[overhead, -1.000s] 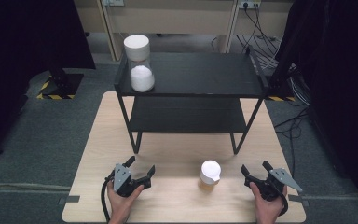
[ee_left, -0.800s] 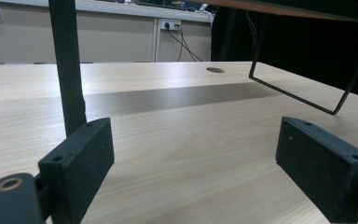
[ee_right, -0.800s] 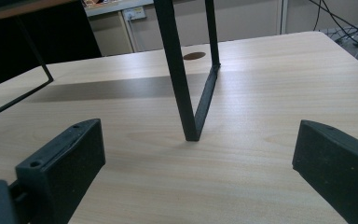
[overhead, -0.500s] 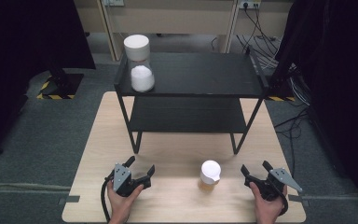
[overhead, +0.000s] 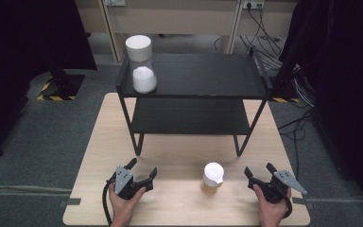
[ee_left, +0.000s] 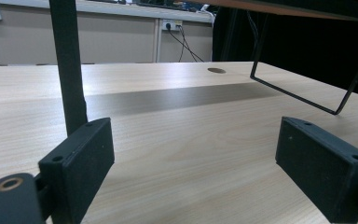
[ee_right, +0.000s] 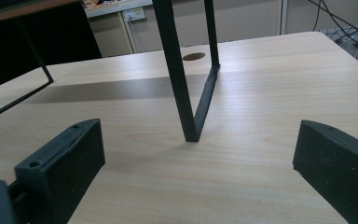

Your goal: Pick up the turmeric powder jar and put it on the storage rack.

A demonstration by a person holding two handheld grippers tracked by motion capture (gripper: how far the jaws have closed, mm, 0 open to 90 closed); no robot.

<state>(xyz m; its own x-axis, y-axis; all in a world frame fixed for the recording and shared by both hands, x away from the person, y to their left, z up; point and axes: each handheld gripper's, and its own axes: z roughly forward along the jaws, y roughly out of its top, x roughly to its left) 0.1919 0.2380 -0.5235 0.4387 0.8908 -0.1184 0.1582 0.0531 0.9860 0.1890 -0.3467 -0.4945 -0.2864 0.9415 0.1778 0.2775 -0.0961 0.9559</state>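
Start pose: both grippers rest on the table [overhead: 99,142] in front of the rack [overhead: 194,75], jaws wide, empty. Cup [overhead: 213,176] stands between them, nearer the right gripper [overhead: 258,170]; left gripper [overhead: 142,166] well apart. Next, probably: right reaches in and closes on cup.

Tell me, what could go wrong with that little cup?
The cup stands alone between the open left gripper and open right gripper, so a sideways bump might tip it. The jar sits at the shelf's corner, so knocking the shelf's leg could shake it off.
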